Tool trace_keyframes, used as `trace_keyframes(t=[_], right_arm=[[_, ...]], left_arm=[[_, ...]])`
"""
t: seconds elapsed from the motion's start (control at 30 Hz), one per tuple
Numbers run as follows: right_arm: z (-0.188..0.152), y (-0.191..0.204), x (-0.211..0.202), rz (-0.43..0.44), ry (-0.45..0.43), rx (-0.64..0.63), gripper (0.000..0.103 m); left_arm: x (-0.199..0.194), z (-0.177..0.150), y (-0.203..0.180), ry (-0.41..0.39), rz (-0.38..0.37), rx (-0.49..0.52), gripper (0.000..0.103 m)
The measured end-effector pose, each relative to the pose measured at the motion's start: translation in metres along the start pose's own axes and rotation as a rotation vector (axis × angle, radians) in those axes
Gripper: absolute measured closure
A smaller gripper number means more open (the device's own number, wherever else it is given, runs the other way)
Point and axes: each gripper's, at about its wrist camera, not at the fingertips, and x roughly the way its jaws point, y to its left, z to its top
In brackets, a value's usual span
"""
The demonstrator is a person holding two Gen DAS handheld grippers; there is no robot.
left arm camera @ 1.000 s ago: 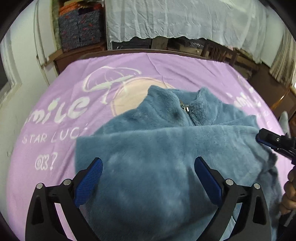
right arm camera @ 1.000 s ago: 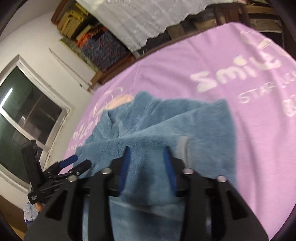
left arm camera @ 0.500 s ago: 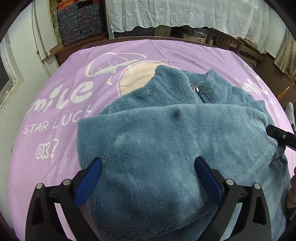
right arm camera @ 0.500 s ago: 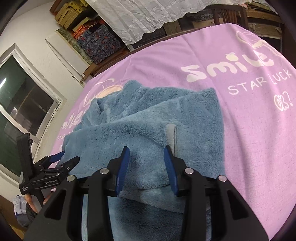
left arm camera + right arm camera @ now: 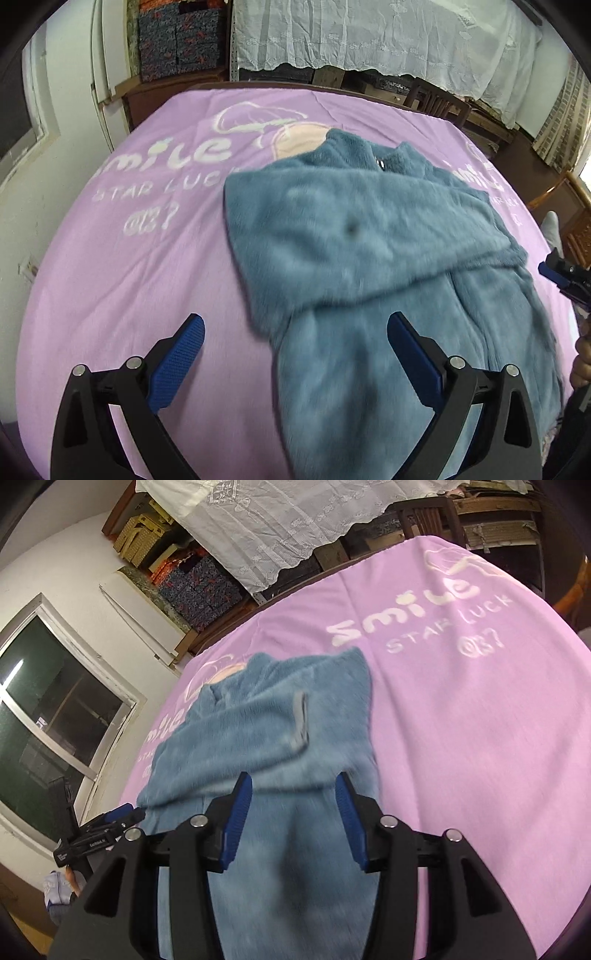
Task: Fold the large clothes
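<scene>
**Blue fleece jacket lies folded across on the purple blanket, both claws free**

We see a blue fleece jacket (image 5: 369,258) that lies on a purple blanket (image 5: 129,277) with white letters "Smile" and "Star Luck". The blanket covers a wide flat surface; we cannot tell if it is a bed or a table. The collar of the jacket, with a small zipper pull (image 5: 380,161), points to the far side, toward a white lace cloth (image 5: 369,33) which hangs behind. One part of the jacket is folded across the body and lies flat on top of it. In the right wrist view a grey pocket edge (image 5: 301,720) shows on this upper layer.

Our left claw (image 5: 295,354) stands wide, with the blue pads well apart. It holds nothing. Under it we see the left edge of the jacket and bare blanket beside it.

Our right claw (image 5: 293,808) stands at a middle width, and its jaws have just been opening. The fleece is seen below and between the pads, but the pads do not press on it. The picture is blurred here.

At the far left, stacked patterned boxes (image 5: 177,37) stand near a white wall, and a dark window (image 5: 48,720) is on that side.
</scene>
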Motion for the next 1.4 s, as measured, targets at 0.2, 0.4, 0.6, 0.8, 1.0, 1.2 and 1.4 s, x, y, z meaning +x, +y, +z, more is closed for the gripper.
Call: trace_keyframes(t=[0.2, 0.4, 0.6, 0.8, 1.0, 1.2, 1.4], right_arm=[[-0.022, -0.018, -0.013, -0.001, 0.037, 0.020, 0.054], [-0.027, -0.032, -0.005, 0.004, 0.067, 0.043, 0.052], [-0.017, -0.043, 0.008, 0.036, 0.082, 0.081, 0.052], [-0.016, -0.043, 0.010, 0.092, 0.110, 0.106, 0.051], [-0.037, -0.043, -0.008, 0.117, 0.132, 0.112, 0.052], [-0.072, -0.036, -0.040, 0.102, 0.141, 0.079, 0.051], [-0.110, -0.026, -0.068, 0.112, 0.129, 0.031, 0.051]], left_arm=[[0.001, -0.012, 0.005, 0.038, -0.042, -0.029, 0.004], [0.014, -0.005, 0.005, 0.069, -0.090, -0.047, 0.010], [0.025, 0.006, 0.003, 0.085, -0.117, -0.041, 0.023], [0.018, -0.004, -0.006, 0.102, -0.171, -0.020, 0.027], [-0.006, -0.040, -0.018, 0.107, -0.190, 0.032, 0.027], [-0.027, -0.069, -0.025, 0.108, -0.219, 0.044, 0.027], [-0.045, -0.096, -0.038, 0.107, -0.287, 0.081, 0.027]])
